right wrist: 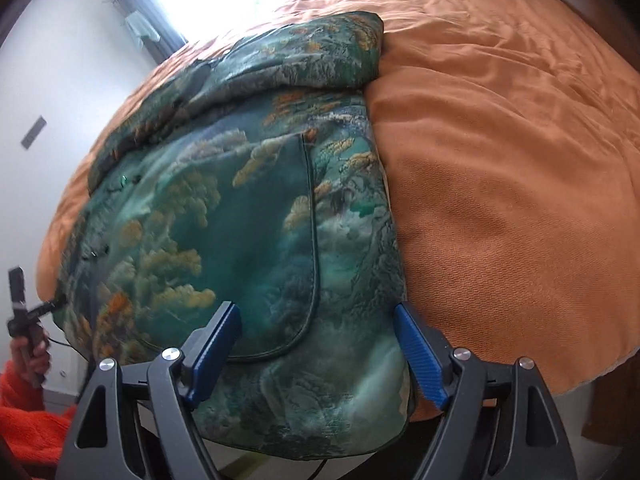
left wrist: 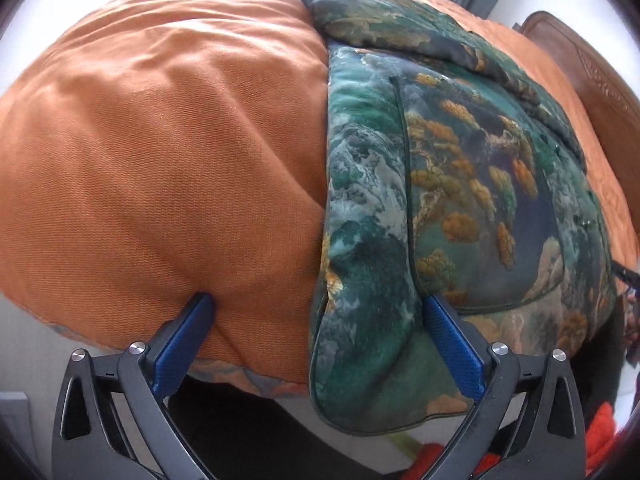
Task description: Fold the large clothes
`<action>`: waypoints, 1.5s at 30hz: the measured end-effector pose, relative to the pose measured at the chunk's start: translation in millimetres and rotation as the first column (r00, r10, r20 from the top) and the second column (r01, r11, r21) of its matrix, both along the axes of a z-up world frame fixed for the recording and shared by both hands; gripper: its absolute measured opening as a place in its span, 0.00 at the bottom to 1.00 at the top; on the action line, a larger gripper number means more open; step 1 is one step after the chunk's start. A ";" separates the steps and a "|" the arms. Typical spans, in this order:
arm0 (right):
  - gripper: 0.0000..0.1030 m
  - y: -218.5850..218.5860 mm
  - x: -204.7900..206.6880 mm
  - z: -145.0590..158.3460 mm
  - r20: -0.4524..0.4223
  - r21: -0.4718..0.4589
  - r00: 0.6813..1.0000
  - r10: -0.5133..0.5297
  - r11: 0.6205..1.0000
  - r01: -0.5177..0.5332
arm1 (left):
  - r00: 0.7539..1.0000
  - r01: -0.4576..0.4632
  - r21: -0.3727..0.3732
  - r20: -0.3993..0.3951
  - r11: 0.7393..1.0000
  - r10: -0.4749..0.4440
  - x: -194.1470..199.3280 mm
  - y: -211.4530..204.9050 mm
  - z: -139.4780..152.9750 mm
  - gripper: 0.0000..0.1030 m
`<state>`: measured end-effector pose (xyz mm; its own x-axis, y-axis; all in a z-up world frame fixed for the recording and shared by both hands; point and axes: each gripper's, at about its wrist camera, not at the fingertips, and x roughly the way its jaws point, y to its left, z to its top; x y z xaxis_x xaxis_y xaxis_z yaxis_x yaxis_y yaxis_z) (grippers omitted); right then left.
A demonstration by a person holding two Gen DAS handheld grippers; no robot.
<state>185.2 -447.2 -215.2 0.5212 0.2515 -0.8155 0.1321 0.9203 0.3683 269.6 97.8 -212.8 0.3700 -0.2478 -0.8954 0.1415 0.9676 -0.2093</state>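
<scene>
Two grippers are in front of me, both with jaws spread wide and nothing clamped between them. No container shows in either view; the only thing bearing anything is the bed with its orange cover (left wrist: pixel 160 152), and on it lies the garment (left wrist: pixel 460 184), a padded piece printed in greens, greys and ochre, its upper part folded over itself toward the far side and its near hem hanging over the bed's edge. My left gripper (left wrist: pixel 318 312) points down at that edge: one blue pad sits against the orange cover, the other against the garment near a piped pocket seam (left wrist: pixel 402 160), so the garment's left border runs between the jaws, not pinched. My right gripper (right wrist: pixel 318 320) hangs over the garment's other near corner; both pads lie over or just beside the printed cloth, with the curved pocket edge (right wrist: pixel 314 240) between them, and I cannot tell whether they touch it. At the left of the right view a hand (right wrist: pixel 30 354) in an orange sleeve (right wrist: pixel 24 412) holds the left gripper.
</scene>
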 end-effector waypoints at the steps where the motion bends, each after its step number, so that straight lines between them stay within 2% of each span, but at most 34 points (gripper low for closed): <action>1: 0.82 1.0 0.6 -0.4 -0.003 -0.019 1.000 0.001 1.000 -0.001 | 1.000 0.010 0.011 -0.009 1.000 -0.010 -0.9 -2.8 -0.8 1.00; 2: 0.82 0.2 1.3 -2.7 -0.020 -0.025 1.000 -0.003 1.000 0.002 | 1.000 0.019 0.013 -0.021 1.000 -0.018 -2.0 -5.1 -1.7 1.00; 5: 0.81 -2.1 3.7 -12.7 -0.076 0.093 0.997 0.002 0.996 0.005 | 0.993 0.077 -0.013 -0.089 0.997 -0.077 -5.4 -17.8 -2.3 0.98; 6: 0.67 1.2 4.2 -10.5 -0.076 0.107 0.997 0.022 0.994 -0.014 | 0.991 0.090 -0.019 -0.102 0.996 -0.092 -8.1 -21.7 -0.9 0.89; 7: 0.41 4.8 4.5 -6.3 -0.072 0.103 0.996 0.048 0.994 -0.040 | 0.988 0.103 -0.023 -0.113 0.994 -0.105 -10.4 -24.9 1.0 0.79; 8: 0.32 8.0 4.6 -0.9 -0.068 0.096 0.995 0.070 0.993 -0.064 | 0.984 0.113 -0.033 -0.133 0.993 -0.116 -12.1 -27.3 2.4 0.56; 9: 0.24 10.0 3.4 2.3 -0.064 0.098 0.995 0.078 0.993 -0.071 | 0.983 0.111 -0.021 -0.143 0.994 -0.113 -13.9 -28.8 4.8 0.31; 11: 0.20 11.4 2.3 15.2 -0.057 0.106 0.995 0.085 0.991 -0.079 | 0.984 0.104 -0.015 -0.147 0.994 -0.105 -17.1 -29.1 12.5 0.15; 12: 0.18 12.9 0.6 21.6 -0.049 0.103 0.995 0.090 0.991 -0.085 | 0.984 0.099 -0.017 -0.144 0.995 -0.100 -18.4 -28.1 19.2 0.12; 18: 0.17 16.6 -13.1 58.6 0.003 0.111 0.993 0.118 0.987 -0.118 | 0.991 0.114 -0.006 -0.068 0.994 -0.114 -45.0 -21.7 61.9 0.08; 23: 0.17 12.7 -45.9 64.9 -0.014 0.191 0.991 0.132 0.973 -0.127 | 0.988 0.131 -0.028 -0.080 0.991 -0.133 -86.2 -2.5 75.3 0.08; 26: 0.17 0.4 -72.2 61.6 -0.035 0.297 0.993 0.116 0.950 -0.100 | 0.989 0.122 -0.127 -0.070 0.984 -0.132 -108.5 12.3 93.1 0.08; 29: 0.16 -12.6 -86.1 73.2 0.002 0.412 0.995 0.096 0.907 -0.088 | 0.997 0.079 -0.253 -0.006 0.964 -0.083 -105.3 29.4 129.9 0.07; 31: 0.16 -21.7 -81.0 88.9 0.051 0.456 0.996 0.073 0.886 -0.088 | 0.997 0.065 -0.326 0.050 0.943 -0.051 -88.8 35.4 153.7 0.07; 33: 0.16 -33.3 -64.4 109.7 0.121 0.490 0.991 0.053 0.865 -0.106 | 0.994 0.056 -0.373 0.105 0.926 -0.018 -56.0 41.4 179.7 0.07; 34: 0.16 -39.1 -50.6 120.9 0.158 0.493 0.987 0.044 0.862 -0.117 | 0.992 0.057 -0.382 0.124 0.922 -0.010 -39.8 41.0 188.3 0.07; 37: 0.16 -55.9 2.5 144.3 0.234 0.479 0.972 0.012 0.869 -0.126 | 0.982 0.056 -0.352 0.186 0.934 0.012 18.8 37.2 208.1 0.07; 41: 0.16 -76.6 92.6 147.3 0.247 0.527 0.968 -0.042 0.844 -0.098 | 0.981 0.013 -0.312 0.190 0.950 0.049 109.1 17.9 206.8 0.08; 45: 0.16 -93.0 181.8 120.5 0.179 0.571 0.978 -0.104 0.821 -0.017 | 0.986 -0.060 -0.278 0.133 0.959 0.100 183.9 -6.3 179.4 0.08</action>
